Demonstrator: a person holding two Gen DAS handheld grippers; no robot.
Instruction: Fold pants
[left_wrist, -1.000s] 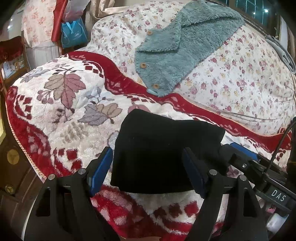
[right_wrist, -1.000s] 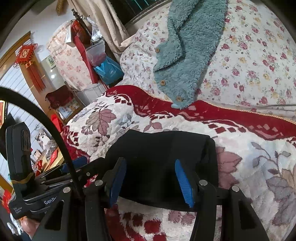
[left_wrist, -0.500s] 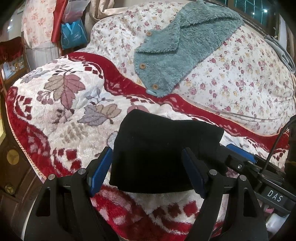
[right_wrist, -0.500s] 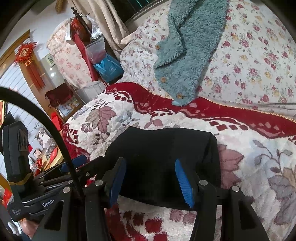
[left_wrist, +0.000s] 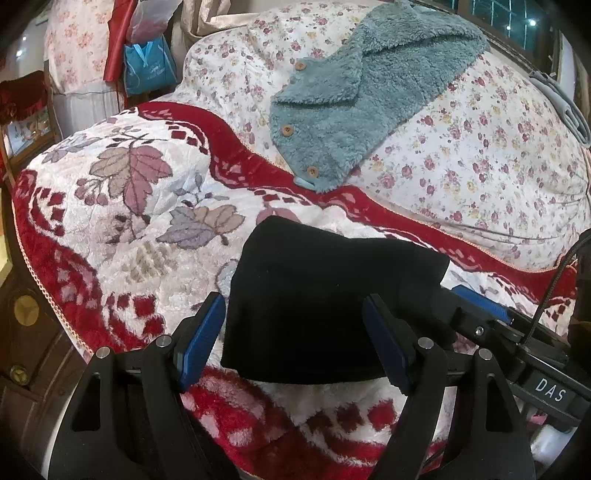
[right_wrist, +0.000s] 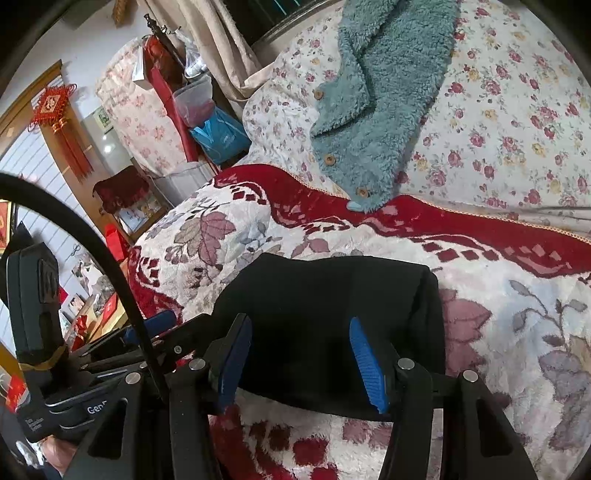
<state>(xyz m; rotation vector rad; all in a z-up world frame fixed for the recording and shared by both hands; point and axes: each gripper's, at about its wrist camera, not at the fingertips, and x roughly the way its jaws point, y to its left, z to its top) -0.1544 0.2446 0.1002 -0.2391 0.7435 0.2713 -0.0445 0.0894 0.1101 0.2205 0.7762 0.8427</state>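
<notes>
The black pants (left_wrist: 317, 295) lie folded into a compact rectangle on the red-and-white leaf-patterned blanket (left_wrist: 140, 206); they also show in the right wrist view (right_wrist: 325, 314). My left gripper (left_wrist: 295, 339) is open, its blue pads straddling the near edge of the pants without gripping. My right gripper (right_wrist: 301, 363) is open too, hovering over the near edge of the pants from the right side. The right gripper's body shows at the right of the left wrist view (left_wrist: 498, 332), and the left gripper's body at the left of the right wrist view (right_wrist: 110, 354).
A teal fleece jacket (left_wrist: 351, 107) with wooden buttons lies on the floral quilt (left_wrist: 461, 155) behind the blanket. A blue bag (left_wrist: 147, 70) and red cloth hang at the far left. Dark wooden furniture (left_wrist: 22, 314) borders the blanket's left edge.
Both grippers have drawn back slightly from the folded pants, which stay still on the blanket. Both stay open.
</notes>
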